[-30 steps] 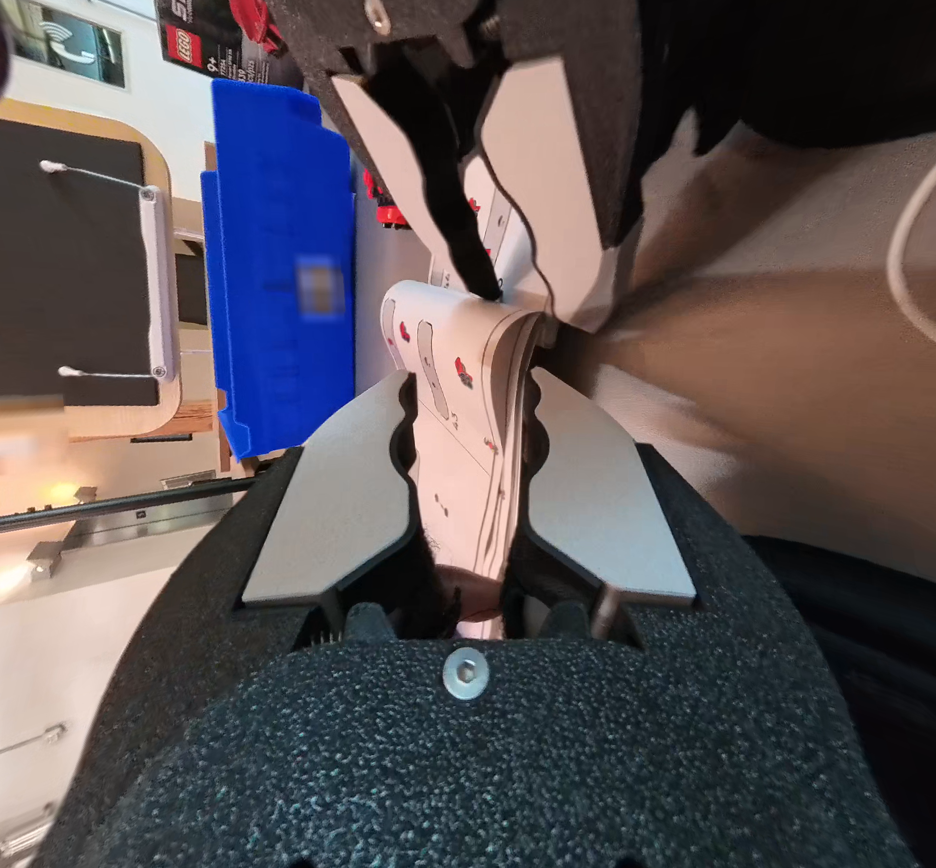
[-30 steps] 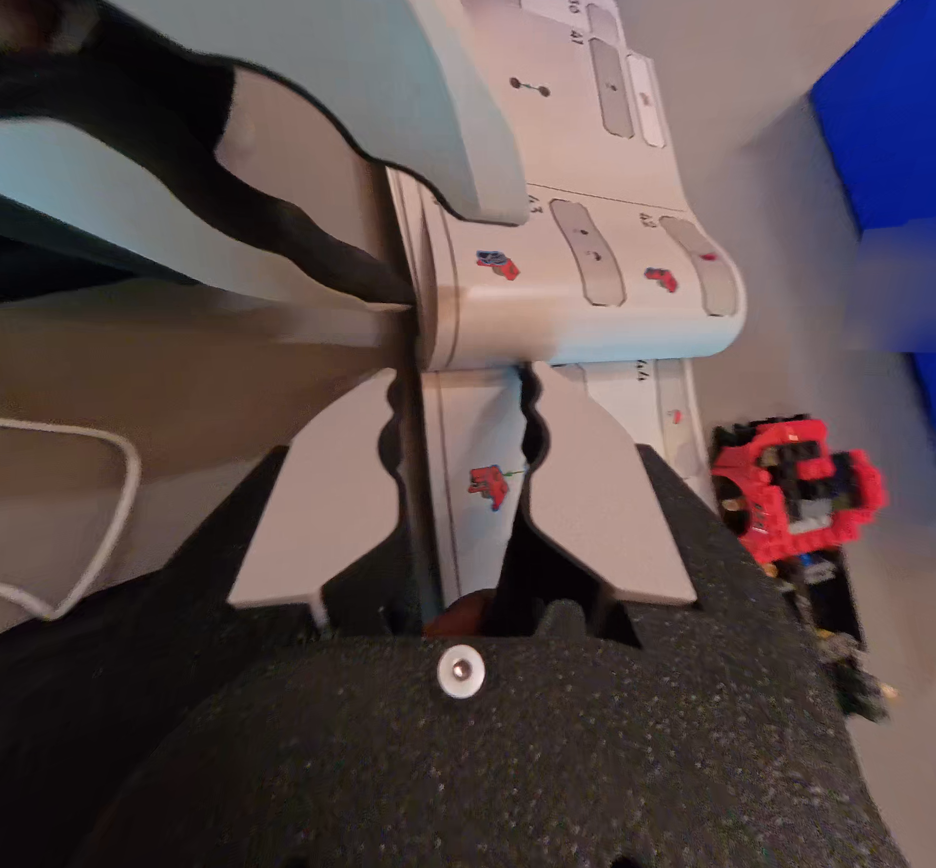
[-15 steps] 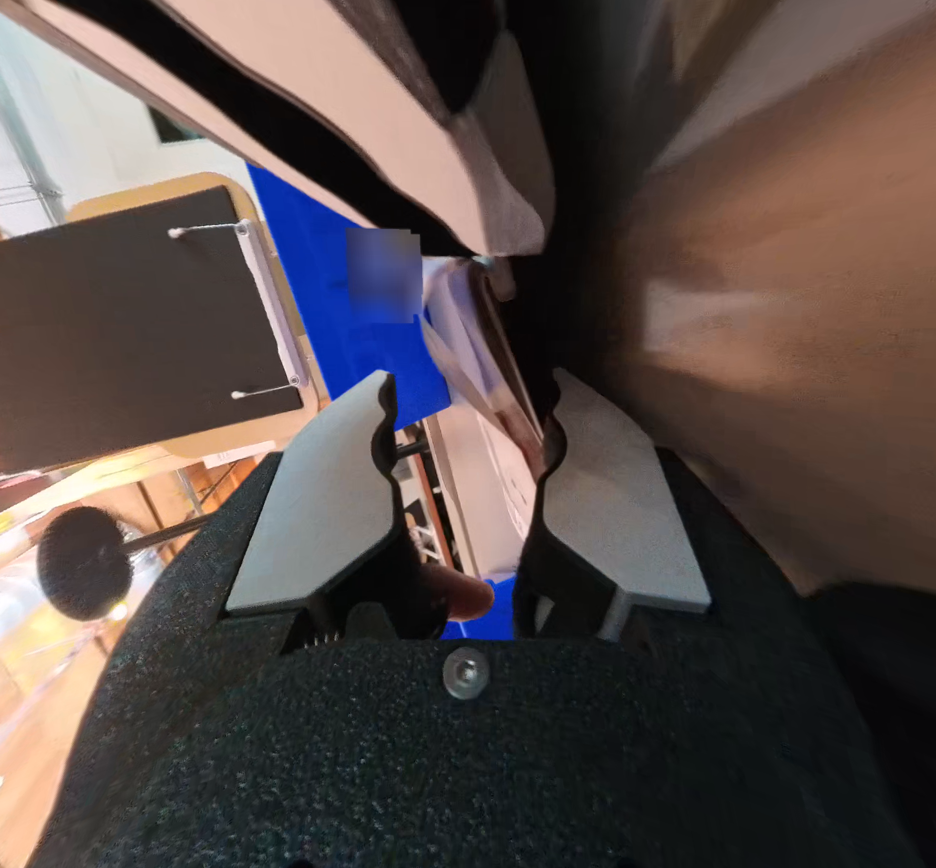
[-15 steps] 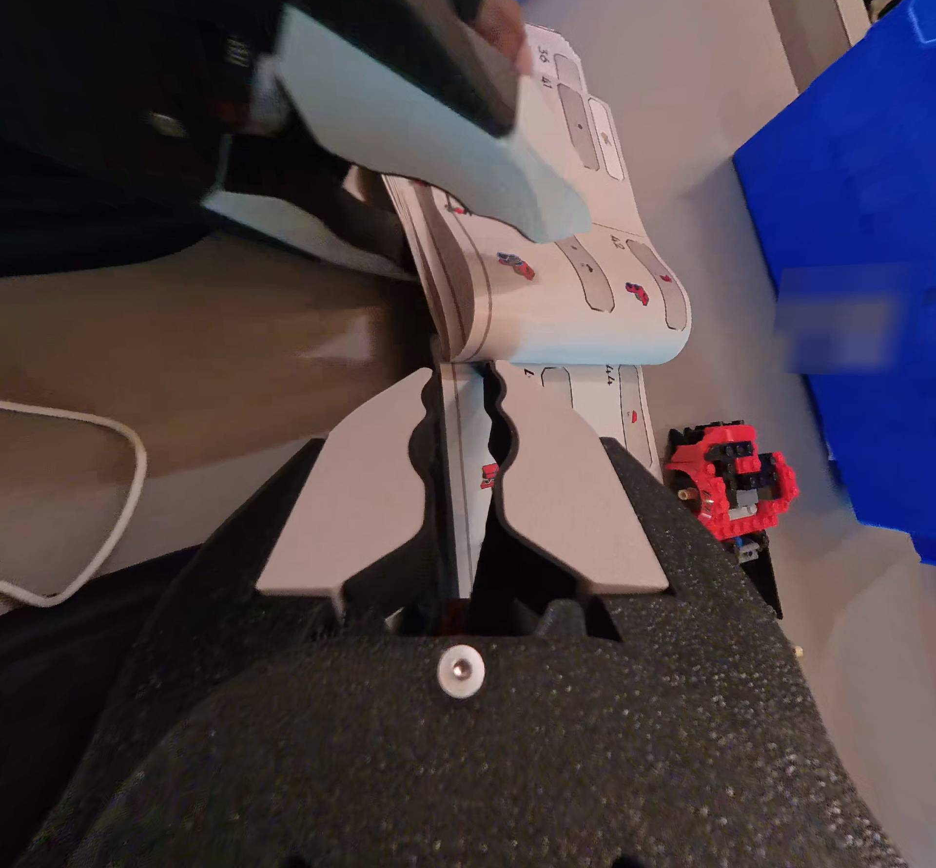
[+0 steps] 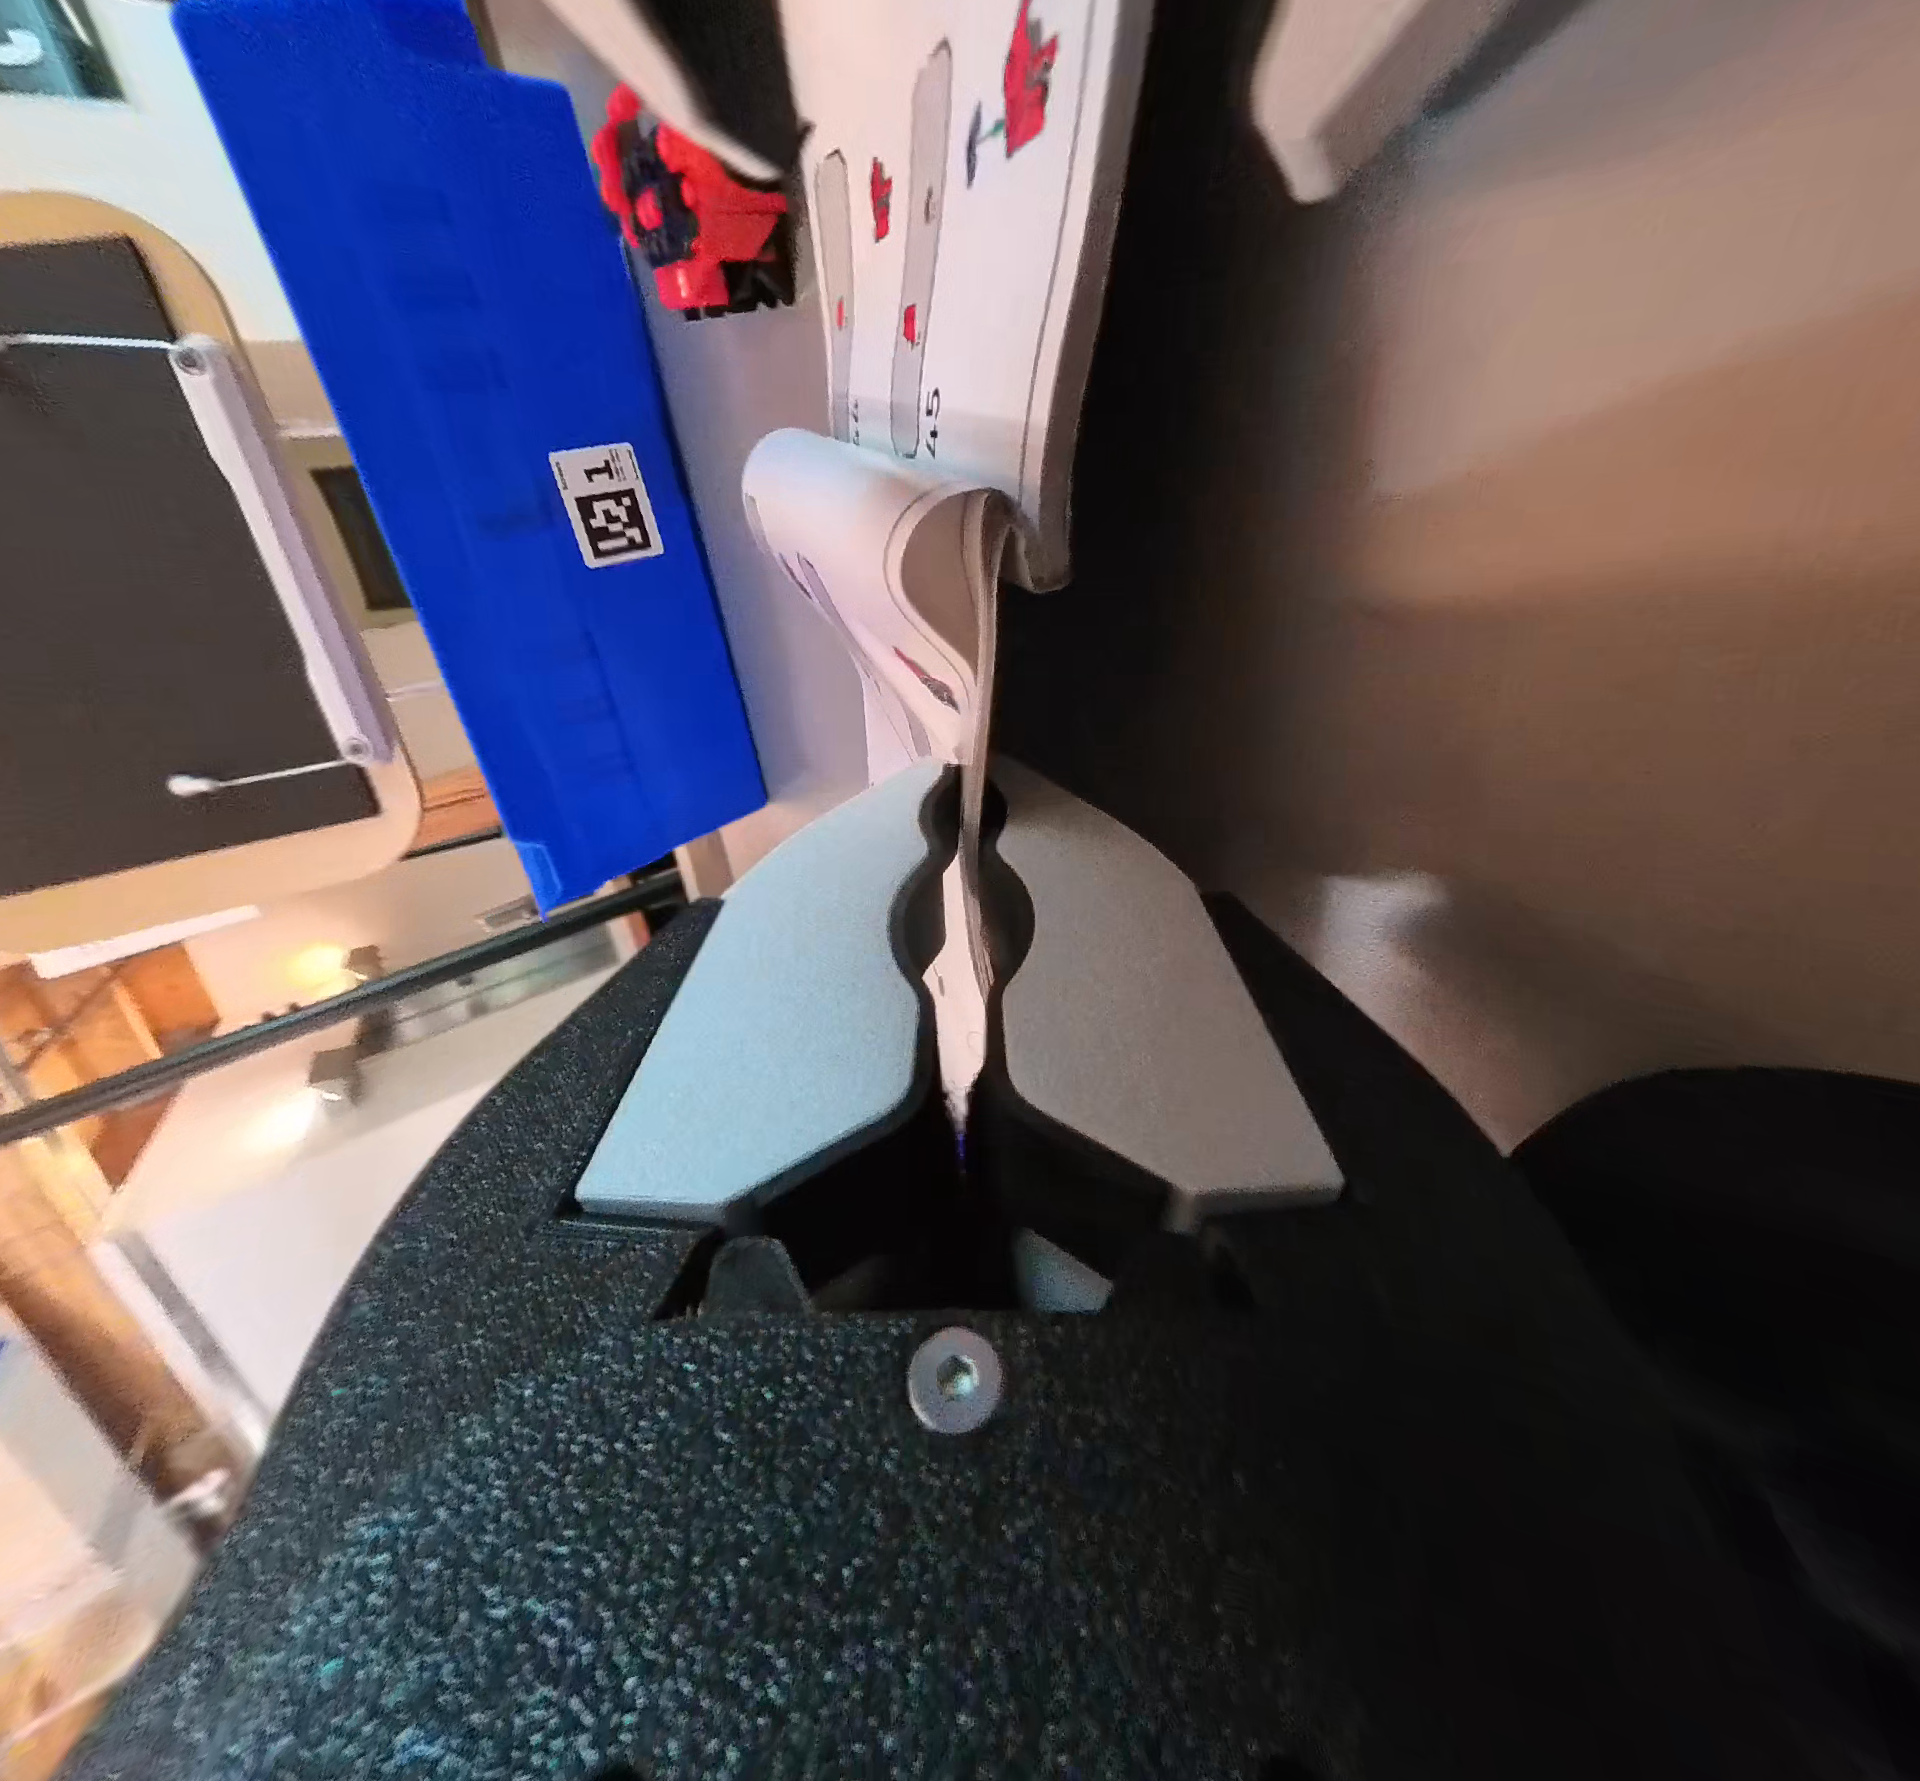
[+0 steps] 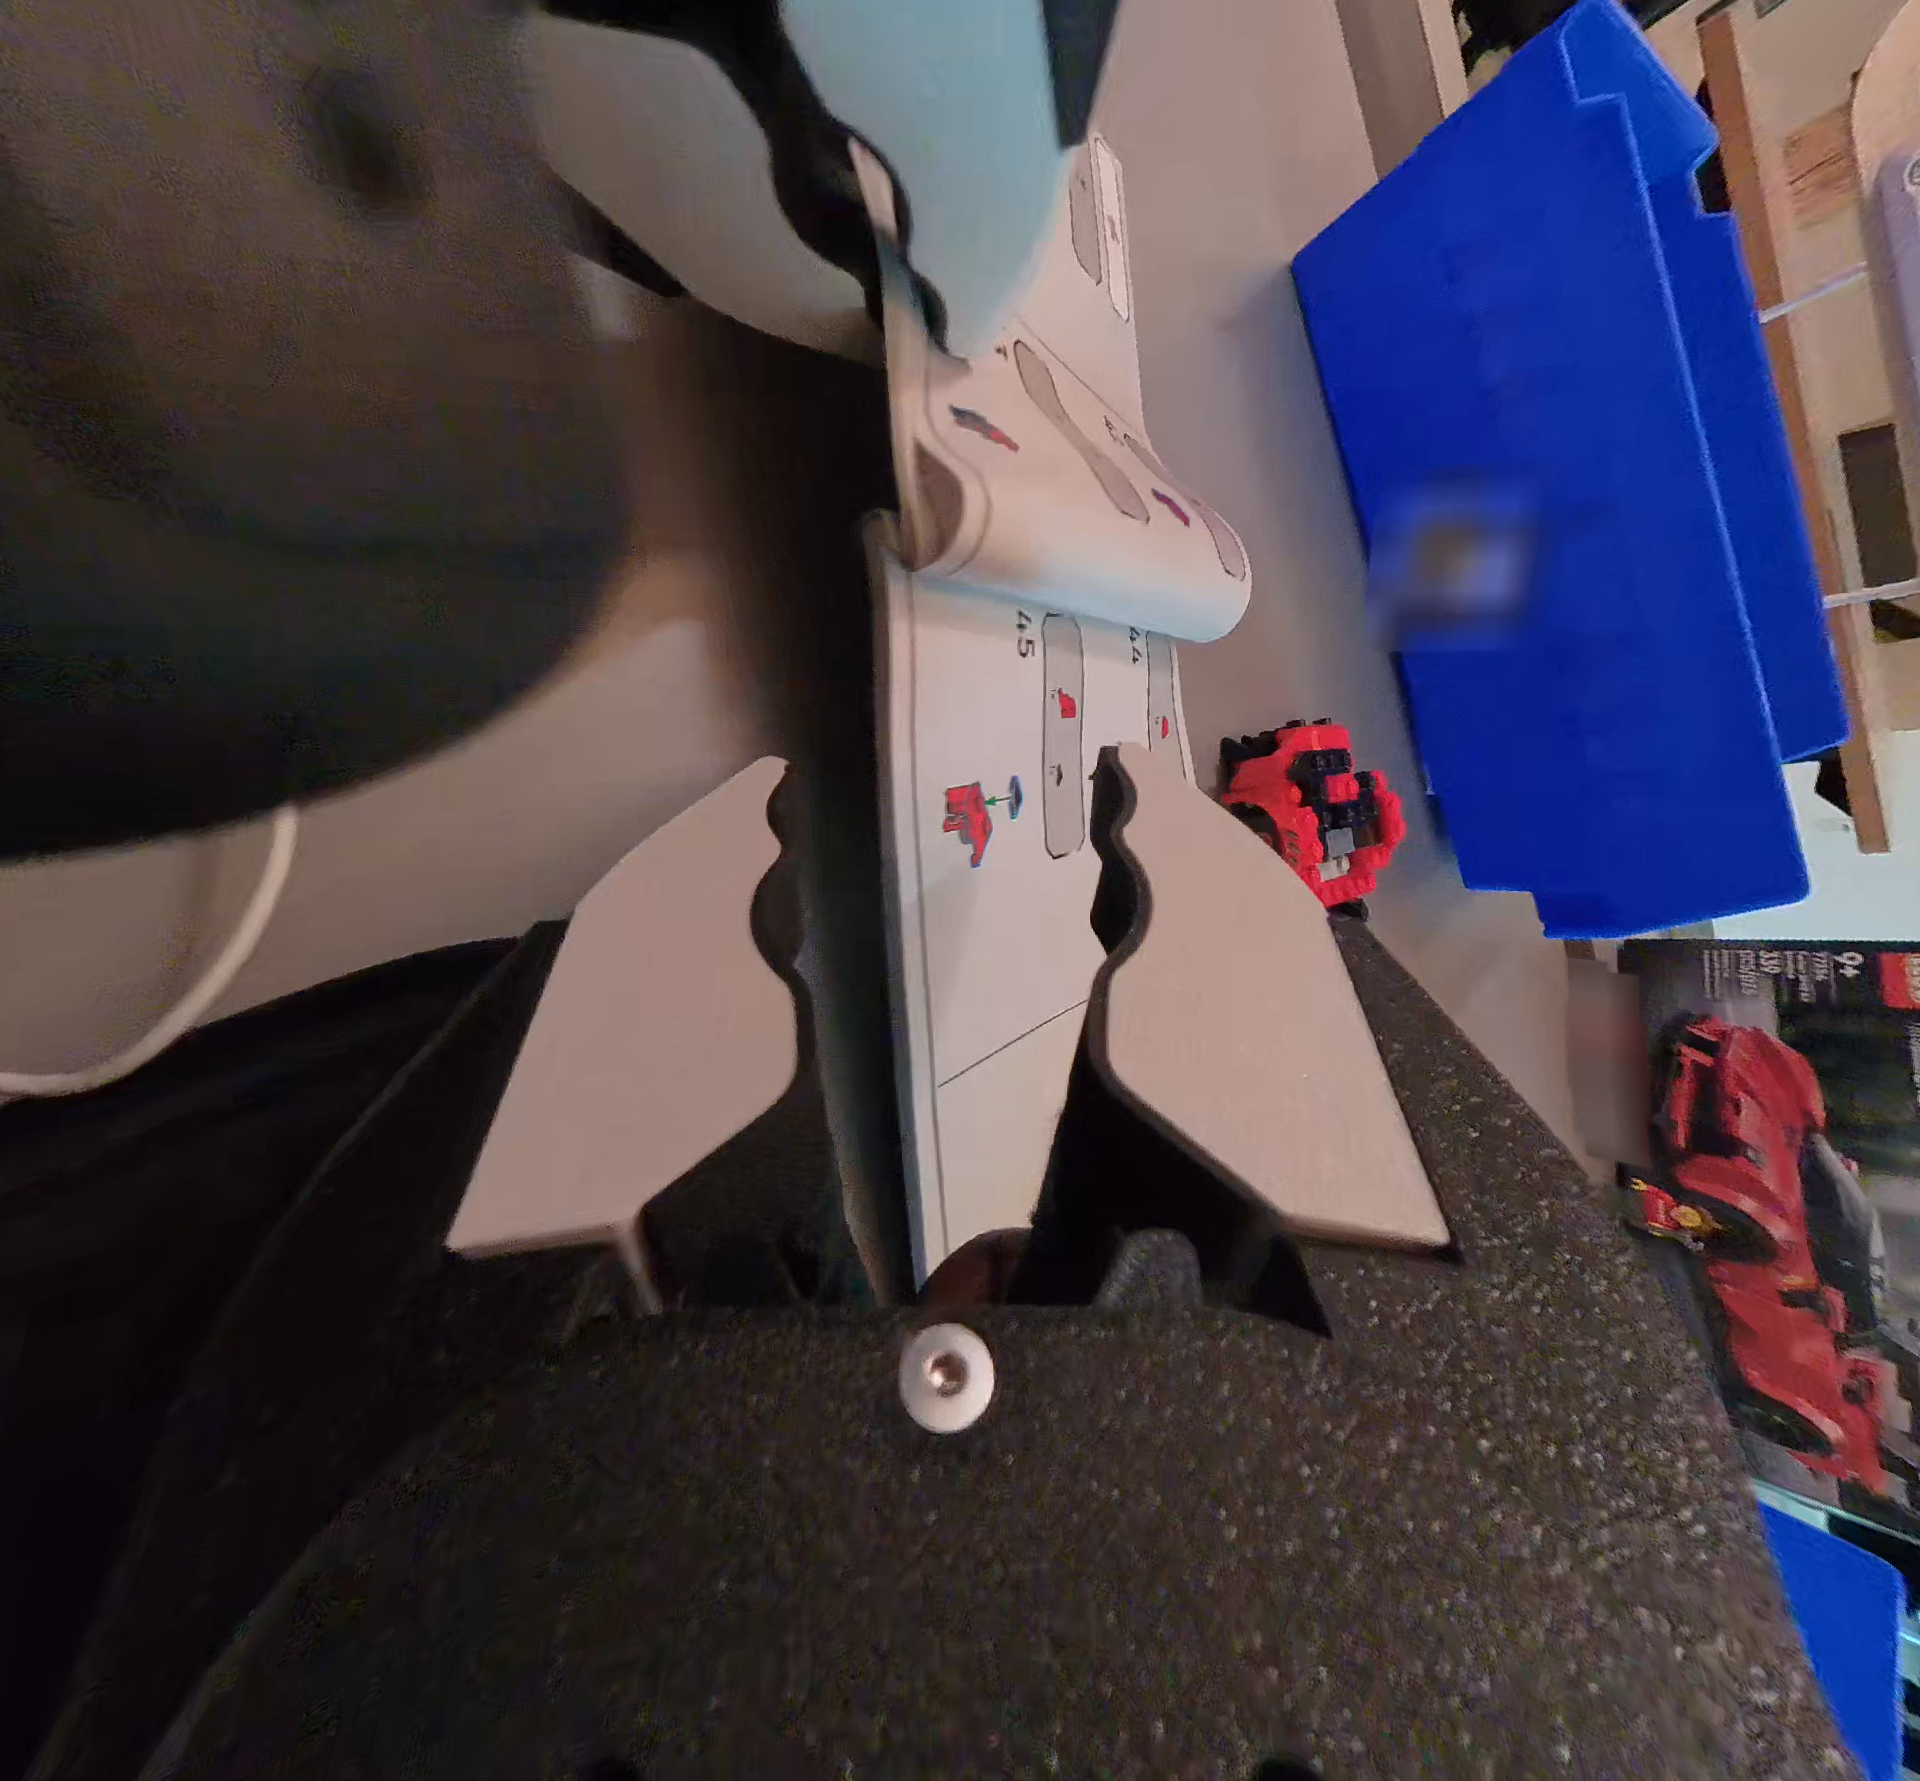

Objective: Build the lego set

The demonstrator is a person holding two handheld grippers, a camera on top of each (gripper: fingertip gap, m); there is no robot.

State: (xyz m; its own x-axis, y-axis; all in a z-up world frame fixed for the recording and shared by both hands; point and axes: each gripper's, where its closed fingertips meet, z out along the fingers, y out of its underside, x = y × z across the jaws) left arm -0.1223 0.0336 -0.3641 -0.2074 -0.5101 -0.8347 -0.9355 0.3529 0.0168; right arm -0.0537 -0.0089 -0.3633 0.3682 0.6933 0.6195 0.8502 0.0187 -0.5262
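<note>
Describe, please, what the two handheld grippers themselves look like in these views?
Both match: the left gripper and right gripper each have a coarse, speckled black body with one silver screw centred near the front. Each carries two flat, pale grey fingers with wavy, black-lined inner edges. No cables or markings show on them.

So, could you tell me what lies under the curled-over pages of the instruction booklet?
Under the curled pages, another booklet page with printed building steps shows between the right gripper's open jaws. The part directly beneath the curl is covered.
</note>
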